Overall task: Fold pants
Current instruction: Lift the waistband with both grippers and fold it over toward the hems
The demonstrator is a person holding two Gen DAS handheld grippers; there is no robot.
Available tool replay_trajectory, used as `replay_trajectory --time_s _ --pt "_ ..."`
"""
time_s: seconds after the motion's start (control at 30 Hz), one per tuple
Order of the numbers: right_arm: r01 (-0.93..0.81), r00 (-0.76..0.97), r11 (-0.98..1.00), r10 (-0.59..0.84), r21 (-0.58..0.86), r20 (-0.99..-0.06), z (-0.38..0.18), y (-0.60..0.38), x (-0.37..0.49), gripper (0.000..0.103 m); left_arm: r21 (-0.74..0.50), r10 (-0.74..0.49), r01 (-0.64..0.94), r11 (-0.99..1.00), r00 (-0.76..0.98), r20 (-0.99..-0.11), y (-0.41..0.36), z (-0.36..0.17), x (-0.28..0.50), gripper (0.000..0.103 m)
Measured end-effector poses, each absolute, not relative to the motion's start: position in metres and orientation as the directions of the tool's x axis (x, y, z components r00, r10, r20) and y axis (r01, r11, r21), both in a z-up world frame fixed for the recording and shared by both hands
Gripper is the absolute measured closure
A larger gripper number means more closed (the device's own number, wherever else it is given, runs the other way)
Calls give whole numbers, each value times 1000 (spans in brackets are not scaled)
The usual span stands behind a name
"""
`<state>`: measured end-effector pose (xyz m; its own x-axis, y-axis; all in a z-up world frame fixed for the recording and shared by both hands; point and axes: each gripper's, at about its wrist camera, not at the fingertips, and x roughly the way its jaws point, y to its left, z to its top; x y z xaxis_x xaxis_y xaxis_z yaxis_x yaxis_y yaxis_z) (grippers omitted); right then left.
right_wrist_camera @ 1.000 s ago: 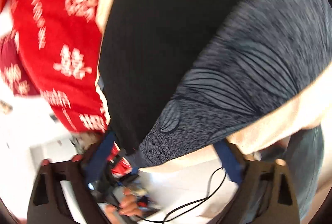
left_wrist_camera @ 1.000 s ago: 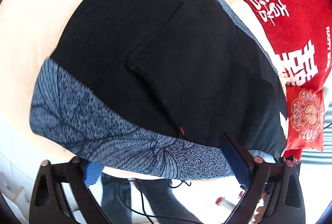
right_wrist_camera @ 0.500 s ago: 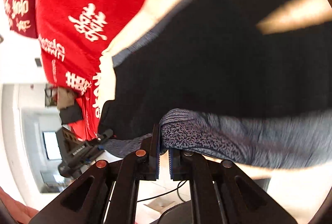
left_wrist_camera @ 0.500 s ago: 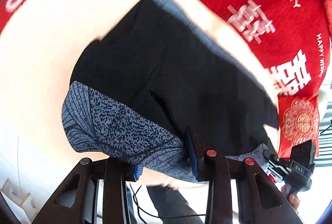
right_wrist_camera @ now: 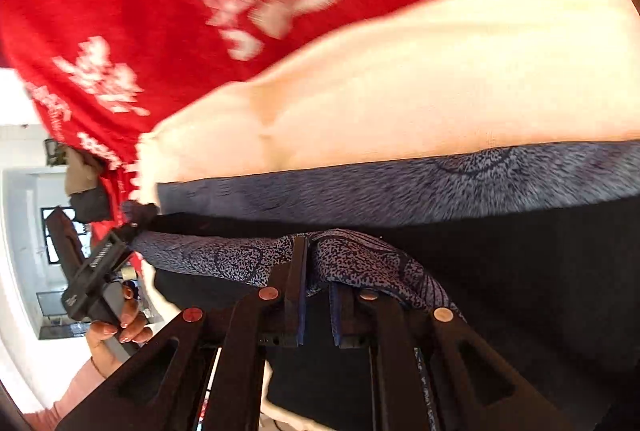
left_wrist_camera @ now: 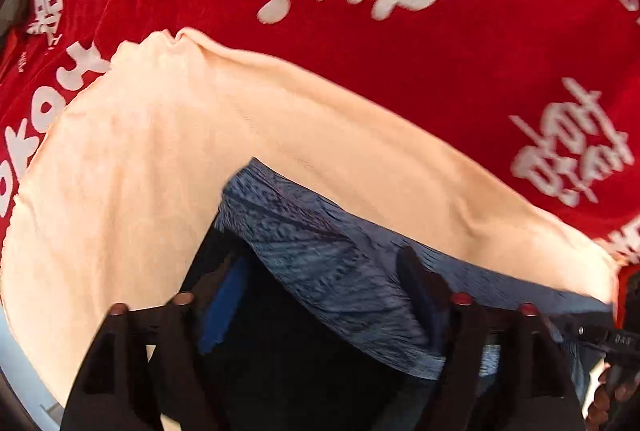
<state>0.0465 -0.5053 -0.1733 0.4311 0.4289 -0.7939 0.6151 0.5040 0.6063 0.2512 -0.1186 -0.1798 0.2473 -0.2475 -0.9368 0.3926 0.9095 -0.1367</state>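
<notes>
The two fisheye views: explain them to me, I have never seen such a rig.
A person holds a two-finger tool in each hand; each carries a camera looking along its fingers, one picture per tool. Black pants with a blue patterned band lie on a cream cloth over a red blanket with white lettering. The right tool has just been closing and is shut on the patterned band. The left tool has just been opening; its jaws stand wide with the pants between them, not pinched.
</notes>
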Motion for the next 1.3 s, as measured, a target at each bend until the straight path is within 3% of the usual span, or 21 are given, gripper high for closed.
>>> replay_trajectory --time_s 0.1,0.17,0.2,0.23,0.27,0.37,0.4,0.43,0.5,0.67,0.73,0.8,0.97,1.07,1.3 --pt "593 431 511 451 622 -782 -168 -506 44 86 -110 -200 356 928 229 -953 -119 -188 257 24" --pt "556 421 568 437 607 -795 -151 -501 42 62 -96 -193 362 927 240 -951 -114 -175 254 24" --pt "531 429 585 437 613 -790 -139 -497 40 38 -82 -187 373 924 256 -949 -111 -165 250 24" --pt "523 435 591 435 615 -788 -133 -495 38 22 -65 -182 381 922 279 -943 -108 -153 246 24" --pt "528 438 599 415 602 -798 -123 -492 35 20 -50 -176 385 922 300 -938 -104 -142 242 24" --pt "522 442 608 407 598 -800 -110 -480 33 20 -21 -160 387 922 329 -931 -99 -125 236 24" --pt "511 443 610 416 605 -794 -112 -478 39 27 -12 -154 394 919 330 -931 -100 -123 234 24" --pt "489 439 623 429 611 -789 -112 -471 42 46 -11 -152 411 912 314 -937 -105 -125 230 24" --pt "443 386 689 431 574 -815 -120 -456 56 62 -16 -149 463 886 253 -956 -123 -138 223 24" --pt "373 316 820 328 434 -890 -155 -450 96 62 56 -96 560 827 238 -966 -171 -192 204 24" --pt "365 332 829 309 423 -891 -163 -460 103 72 75 -73 530 845 252 -965 -179 -208 212 23" --pt "393 354 819 285 418 -891 -162 -471 111 72 80 -77 502 861 285 -955 -184 -212 223 15" --pt "505 445 707 278 495 -851 -141 -505 98 66 118 -30 492 862 283 -959 -193 -206 227 14" --pt "506 470 657 334 559 -817 -130 -508 72 52 104 -35 503 858 260 -965 -191 -191 213 14" --pt "541 423 624 379 564 -823 -125 -490 -9 51 119 20 604 788 168 -986 -194 -182 145 14"
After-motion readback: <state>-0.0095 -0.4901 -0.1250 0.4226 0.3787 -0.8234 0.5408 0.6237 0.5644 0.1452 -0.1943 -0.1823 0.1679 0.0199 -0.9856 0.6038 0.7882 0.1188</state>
